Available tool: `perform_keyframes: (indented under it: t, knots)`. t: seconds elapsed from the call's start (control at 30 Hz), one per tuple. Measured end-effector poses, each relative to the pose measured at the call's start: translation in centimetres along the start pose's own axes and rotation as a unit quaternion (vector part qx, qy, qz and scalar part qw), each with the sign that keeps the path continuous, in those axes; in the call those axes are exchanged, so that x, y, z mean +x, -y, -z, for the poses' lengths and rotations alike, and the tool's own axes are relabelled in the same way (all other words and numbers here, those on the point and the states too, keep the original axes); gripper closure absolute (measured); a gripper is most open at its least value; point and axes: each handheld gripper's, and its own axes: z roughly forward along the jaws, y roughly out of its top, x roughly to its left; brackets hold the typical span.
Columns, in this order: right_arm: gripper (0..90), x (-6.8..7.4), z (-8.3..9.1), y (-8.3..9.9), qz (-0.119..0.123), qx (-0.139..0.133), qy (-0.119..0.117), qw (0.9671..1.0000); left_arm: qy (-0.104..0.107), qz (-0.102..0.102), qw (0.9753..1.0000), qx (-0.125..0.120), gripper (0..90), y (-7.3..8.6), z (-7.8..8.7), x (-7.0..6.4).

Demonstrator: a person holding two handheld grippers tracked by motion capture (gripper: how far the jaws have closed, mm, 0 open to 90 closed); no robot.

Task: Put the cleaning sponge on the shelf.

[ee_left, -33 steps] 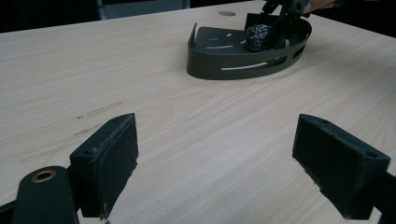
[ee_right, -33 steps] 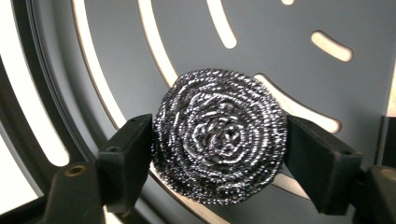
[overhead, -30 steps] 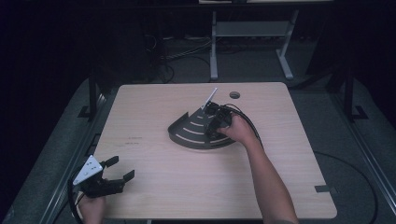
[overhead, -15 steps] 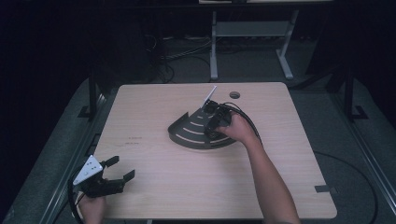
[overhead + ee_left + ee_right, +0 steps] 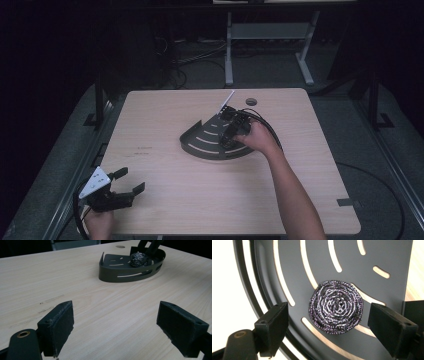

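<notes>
Round, coiled metallic scourer [image 5: 336, 306] glints purple-silver.

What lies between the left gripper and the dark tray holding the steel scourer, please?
Only bare wooden table: the left gripper view shows nothing between the open left gripper and the tray with the scourer.

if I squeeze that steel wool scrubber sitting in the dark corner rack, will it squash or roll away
The steel wool scrubber is a coil of fine wire, so it would probably compress and spring back rather than break. Its rough surface should grip the pads well. It lies flat on the slotted corner rack, so rolling seems unlikely; it looks light and may slide.
</notes>
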Motion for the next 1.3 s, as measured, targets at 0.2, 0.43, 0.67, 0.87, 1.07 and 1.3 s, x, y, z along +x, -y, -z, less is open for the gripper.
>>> perform_keyframes:
  t: [0.2, 0.43, 0.67, 0.87, 1.07, 1.3]
  knots:
    - [16.7, 0.2, 0.9, 0.6, 0.0, -0.008, 0.003, 1.0, 0.0, -0.002, 1.0, 0.0, 13.7, 0.0, 0.0, 0.0]
    - [16.6, 0.3, 1.9, 1.3, 0.003, -0.014, 0.004, 0.9999, -0.001, -0.001, 1.0, 0.001, 13.7, 0.0, 0.0, 0.0]
    - [16.6, 1.0, 2.6, 1.7, 0.009, -0.017, 0.004, 0.9998, 0.0, -0.003, 1.0, 0.001, 13.7, 0.0, 0.0, 0.0]
    - [16.6, 1.1, 2.8, 2.2, 0.01, -0.02, 0.001, 0.9998, 0.0, -0.003, 1.0, 0.002, 13.7, 0.0, 0.0, -0.1]
    - [16.6, 1.2, 3.1, 3.0, 0.004, -0.021, 0.0, 0.9998, 0.0, -0.004, 1.0, 0.003, 13.7, 0.0, 0.0, -0.1]
    - [16.6, 1.5, 3.4, 4.2, 0.005, -0.022, -0.001, 0.9997, 0.001, -0.005, 1.0, 0.003, 13.7, 0.0, -0.1, -0.2]
